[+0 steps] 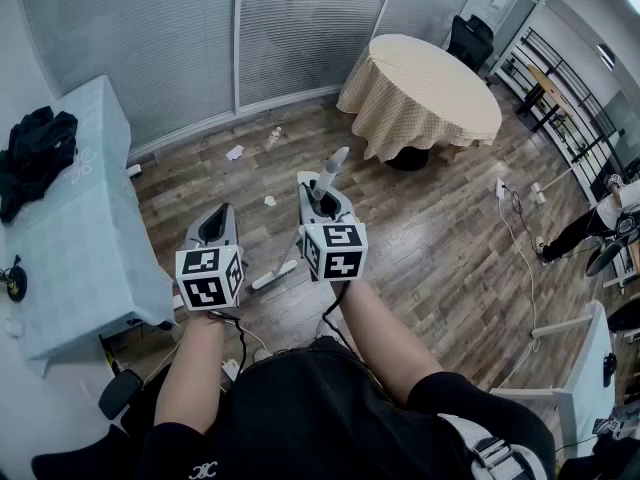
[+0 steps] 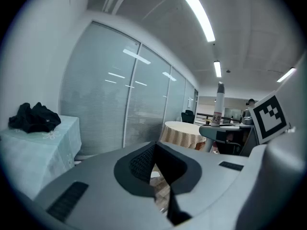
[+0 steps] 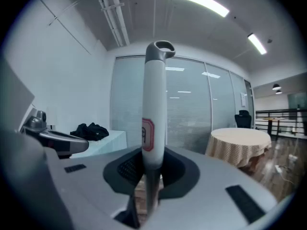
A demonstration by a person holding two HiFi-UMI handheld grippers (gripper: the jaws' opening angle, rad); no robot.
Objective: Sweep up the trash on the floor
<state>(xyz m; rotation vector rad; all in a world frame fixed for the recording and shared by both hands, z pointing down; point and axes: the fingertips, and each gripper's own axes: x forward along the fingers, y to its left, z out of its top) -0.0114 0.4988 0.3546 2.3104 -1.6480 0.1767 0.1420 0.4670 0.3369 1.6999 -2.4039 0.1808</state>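
Right gripper (image 3: 147, 175) clamps the broom handle (image 3: 154, 104) upright (grey tip uppermost); left gripper (image 2: 154, 169) closed, empty.

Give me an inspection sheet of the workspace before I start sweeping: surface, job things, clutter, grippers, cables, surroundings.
Surface: wooden plank floor.
Job's things: small white scraps of trash lie ahead, toward the glass partition; broom handle stands upright.
Clutter: black garment lies on the blue-clothed table.
Grippers: left hand-held gripper shut, nothing between its jaws; right hand-held gripper shut on the broom handle.
Cables: thin cable trails over the floor on the right.
Surroundings: round table under a beige cloth, blinds behind the partition, a person at the right edge.
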